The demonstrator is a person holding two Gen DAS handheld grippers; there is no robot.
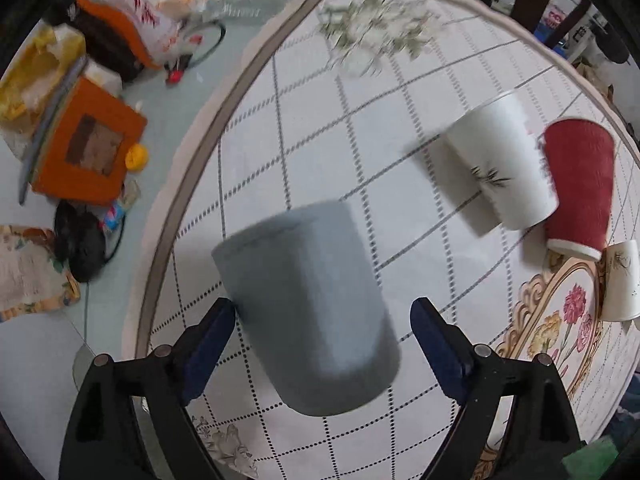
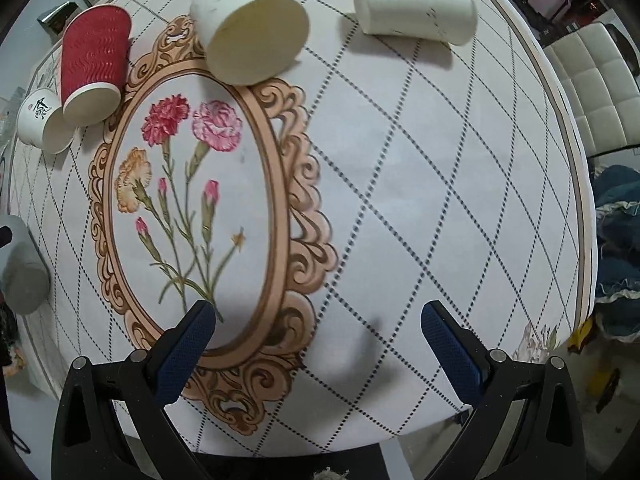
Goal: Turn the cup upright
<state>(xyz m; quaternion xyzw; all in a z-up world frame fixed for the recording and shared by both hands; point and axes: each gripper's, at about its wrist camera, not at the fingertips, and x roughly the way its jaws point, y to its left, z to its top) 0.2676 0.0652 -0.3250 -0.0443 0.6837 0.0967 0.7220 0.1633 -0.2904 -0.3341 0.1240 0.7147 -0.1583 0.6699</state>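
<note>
Gaping wide around the grey cup (image 1: 308, 312): left tongs (image 1: 323, 334), left pad (image 1: 212, 344) seeming to touch its wall, right pad apart. Lying tilted on the tabletop (image 1: 320, 140), closed base pointing away, contact blurred. Hanging released over the oval flower frame (image 2: 200, 208), holding nothing: right tongs (image 2: 318, 350). Lying on their sides beyond the frame: red ribbed cup (image 2: 94, 64) touching a small white cup (image 2: 42, 124), cream cup (image 2: 250, 32) with its mouth facing near, white cup (image 2: 416, 10) farthest.
</note>
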